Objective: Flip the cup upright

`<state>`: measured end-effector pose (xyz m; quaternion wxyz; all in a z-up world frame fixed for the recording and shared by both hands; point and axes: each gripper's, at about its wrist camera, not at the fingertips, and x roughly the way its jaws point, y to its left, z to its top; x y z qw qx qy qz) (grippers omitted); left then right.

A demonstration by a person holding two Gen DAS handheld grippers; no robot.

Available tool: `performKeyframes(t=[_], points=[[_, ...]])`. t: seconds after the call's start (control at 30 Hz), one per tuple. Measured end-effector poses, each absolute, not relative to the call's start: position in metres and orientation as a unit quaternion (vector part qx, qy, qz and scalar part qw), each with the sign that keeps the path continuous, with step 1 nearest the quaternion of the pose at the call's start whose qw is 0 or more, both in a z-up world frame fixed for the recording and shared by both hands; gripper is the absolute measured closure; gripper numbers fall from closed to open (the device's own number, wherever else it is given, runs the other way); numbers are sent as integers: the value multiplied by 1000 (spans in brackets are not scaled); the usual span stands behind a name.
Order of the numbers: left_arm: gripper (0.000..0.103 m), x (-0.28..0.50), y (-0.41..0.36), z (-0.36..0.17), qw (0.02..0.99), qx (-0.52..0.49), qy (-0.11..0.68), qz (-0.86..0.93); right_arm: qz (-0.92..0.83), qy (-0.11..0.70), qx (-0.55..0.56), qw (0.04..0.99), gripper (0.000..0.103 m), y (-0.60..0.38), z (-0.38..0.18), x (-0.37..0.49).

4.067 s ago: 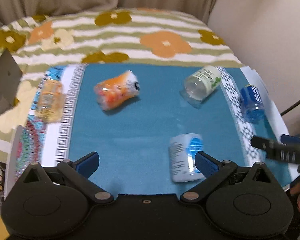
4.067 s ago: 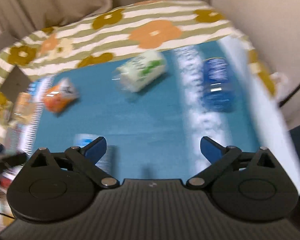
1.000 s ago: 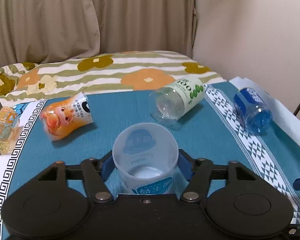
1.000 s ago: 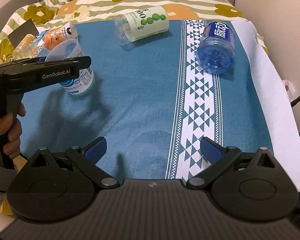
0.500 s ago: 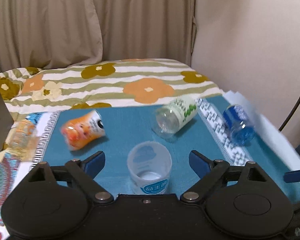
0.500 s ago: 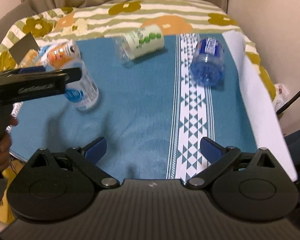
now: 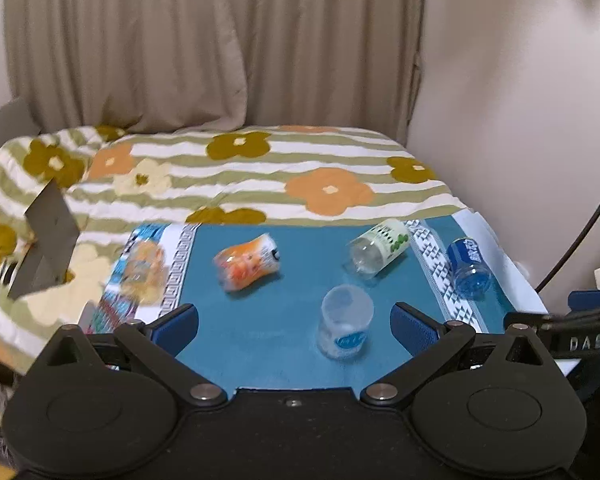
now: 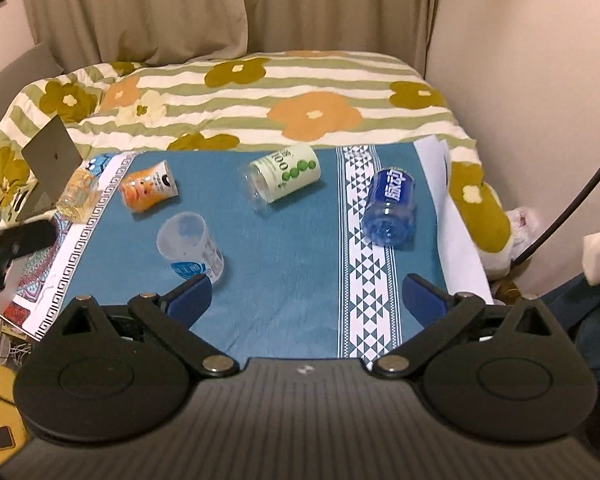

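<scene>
**One cup stands, four lie on their sides**

From the left wrist view, our left claw (image 7: pixel 294 322) is spread wide and holds nothing. The clear cup (image 7: pixel 345 327) stands mouth up on the blue mat (image 7: pixel 260 340), just ahead of the claw and nearer its right finger, touching neither pad. We judge it sits there because the flip of this cup is finished: with the jaws parted, it rests on its own base. Farther ahead, the orange cup (image 7: pixel 247 266) lies on its side left of centre, the green cup (image 7: pixel 379 246) lies on its side to the right, and the blue cup (image 7: pixel 469 268) lies beyond the right finger on the patterned border. A yellowish cup (image 7: pixel 144 269) off to the left is too blurred to judge. At the right edge we see part of the right claw's body, but not its fingers.

From the right wrist view, our right claw (image 8: pixel 306 298) is also spread wide and empty. The clear cup (image 8: pixel 191 246) stands ahead of its left finger, apart from it. This view is sharper: it shows the yellowish cup (image 8: pixel 77 192) lying on its side at the far left, by a grey card (image 8: pixel 52 160), and the open mouths of the green cup (image 8: pixel 282 178) and the blue cup (image 8: pixel 391 206) turned toward us. The blue cup lies straight ahead between the fingers, so we judge this claw is well placed for it. The left claw shows only as a dark bar at the left edge.
</scene>
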<state>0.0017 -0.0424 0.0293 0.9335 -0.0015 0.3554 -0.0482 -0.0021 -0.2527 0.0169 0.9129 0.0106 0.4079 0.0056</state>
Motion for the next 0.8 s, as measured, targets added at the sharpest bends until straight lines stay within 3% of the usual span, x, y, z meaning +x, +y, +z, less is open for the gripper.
performKeyframes(t=[0.8], points=[[0,-19,-21,19,926,1,375,-36,-16,400,9,916,0,-229,26,-34]])
